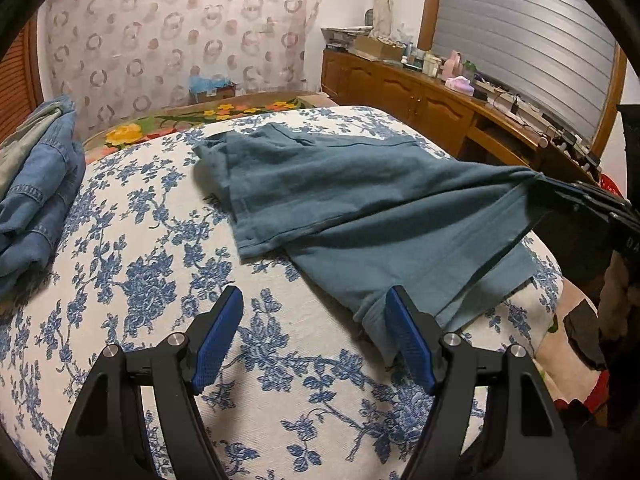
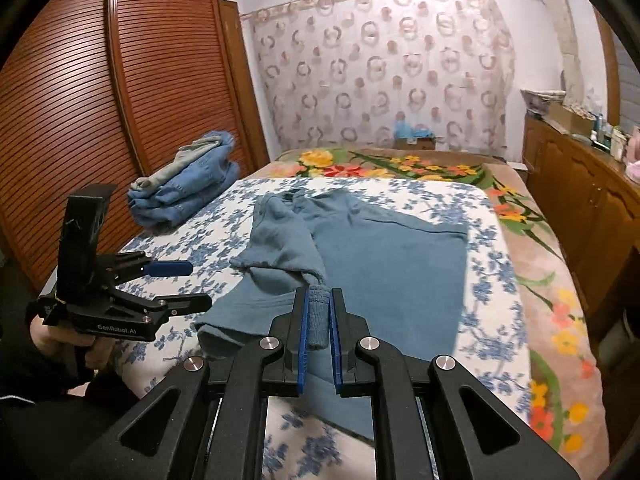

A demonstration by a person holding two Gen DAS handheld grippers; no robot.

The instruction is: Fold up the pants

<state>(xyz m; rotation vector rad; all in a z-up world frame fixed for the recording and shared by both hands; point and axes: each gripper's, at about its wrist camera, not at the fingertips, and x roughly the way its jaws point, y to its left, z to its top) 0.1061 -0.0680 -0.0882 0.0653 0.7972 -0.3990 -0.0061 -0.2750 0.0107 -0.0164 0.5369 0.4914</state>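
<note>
Pants point(image 1: 360, 200): teal, spread on the flowered sheet near the middle of the bed, one part doubled back over the rest, wrinkled at the far end.
Step in hand: a fold under way, judged from the lifted cloth; one end pinched and raised off the sheet, the rest lying flat.
Right tool point(image 2: 318, 320): clamped on a bunched bit of pants hem, blue pads pressed against the cloth on both sides; seen from the left wrist as a black shape at the right edge with cloth drawn taut toward it.
Left tool point(image 1: 314, 300): spread wide, holding nothing, hovering low over the sheet just beside the near corner of the pants, right pad close to the cloth edge; touching or not cannot be told.
Next move: probably closing the left tool on that near corner so both ends travel together, then carrying the cloth over the flat part; edges need lining up, and a one-sided pull would likely skew the fold.
Bed point(image 2: 560, 300): wide, soft, covered by a bright flower blanket with a white-and-blue sheet point(image 1: 160, 240) on top.
Pile of denim clothes point(image 2: 188, 196): folded, at the far left of the bed, well apart from the pants.
Room: slatted wooden wardrobe point(image 2: 100, 120) on the left, patterned curtain point(image 2: 380, 60) behind, cluttered wooden cabinet point(image 1: 420, 92) on the right.
</note>
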